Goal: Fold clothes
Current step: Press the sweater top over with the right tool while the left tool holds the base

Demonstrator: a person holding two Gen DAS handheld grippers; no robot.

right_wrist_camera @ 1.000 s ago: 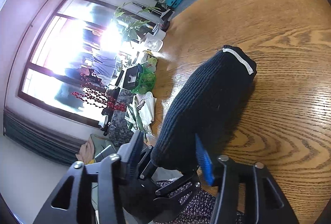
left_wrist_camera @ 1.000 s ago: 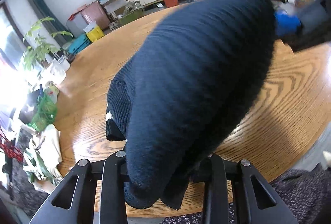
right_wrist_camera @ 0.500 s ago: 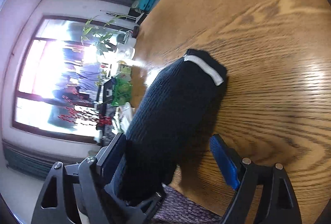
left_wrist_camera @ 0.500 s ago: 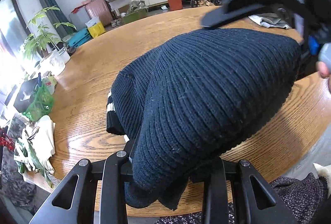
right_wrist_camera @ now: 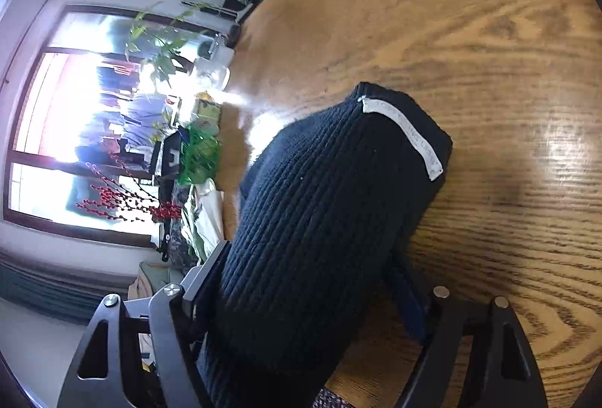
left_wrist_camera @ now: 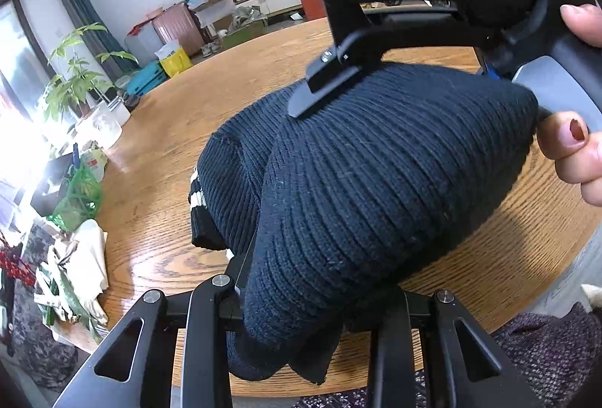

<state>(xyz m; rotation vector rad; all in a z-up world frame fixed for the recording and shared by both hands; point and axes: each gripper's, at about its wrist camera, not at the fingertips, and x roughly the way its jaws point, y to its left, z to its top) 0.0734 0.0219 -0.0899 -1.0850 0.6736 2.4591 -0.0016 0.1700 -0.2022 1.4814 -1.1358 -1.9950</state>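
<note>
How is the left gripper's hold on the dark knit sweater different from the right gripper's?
The left gripper is shut tight on a bunched end of the dark knit sweater; the right gripper has its jaws spread wider around a thicker roll. The left gripper's end hangs over the wooden table edge; the right gripper's roll shows a white label. Both hold the sweater.

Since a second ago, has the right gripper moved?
Yes. In the left view the right gripper has swung down-left from the top edge, over the table.
</note>
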